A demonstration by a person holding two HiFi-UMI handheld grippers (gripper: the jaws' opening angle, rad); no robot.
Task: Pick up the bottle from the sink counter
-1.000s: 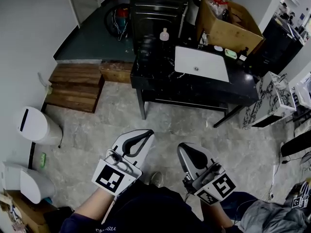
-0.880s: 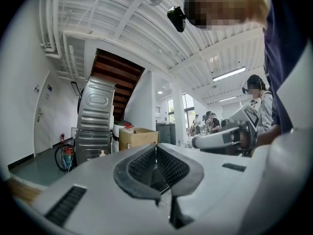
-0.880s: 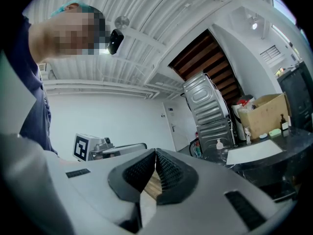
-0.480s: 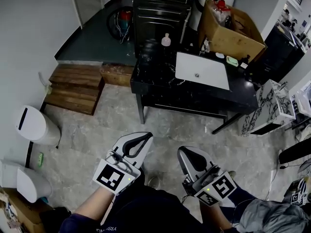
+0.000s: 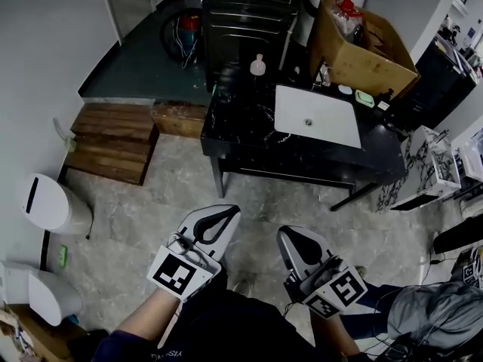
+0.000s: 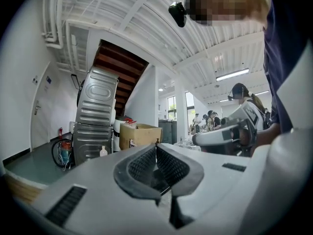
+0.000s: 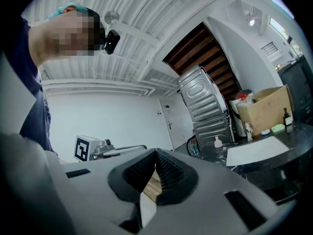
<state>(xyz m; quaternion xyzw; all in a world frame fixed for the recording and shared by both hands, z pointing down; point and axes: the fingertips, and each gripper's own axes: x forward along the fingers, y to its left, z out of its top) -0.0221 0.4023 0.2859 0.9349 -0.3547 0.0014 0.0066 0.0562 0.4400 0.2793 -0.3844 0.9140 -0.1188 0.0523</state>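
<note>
a small pale bottle (image 5: 257, 65) stands at the back edge of a black sink counter (image 5: 241, 130), well ahead of both grippers and just left of the white basin (image 5: 317, 115). a cardboard box (image 5: 362, 47) sits beyond the basin. the left gripper (image 5: 223, 211) and right gripper (image 5: 290, 235) are side by side, well apart from the counter, each with jaws pressed together on nothing.

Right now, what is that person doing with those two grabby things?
A person stands back from the black sink counter, holding tongs in each hand. The left tongs and right tongs are both shut and empty. The small bottle stands at the counter's back edge, left of the white sink, untouched.
</note>
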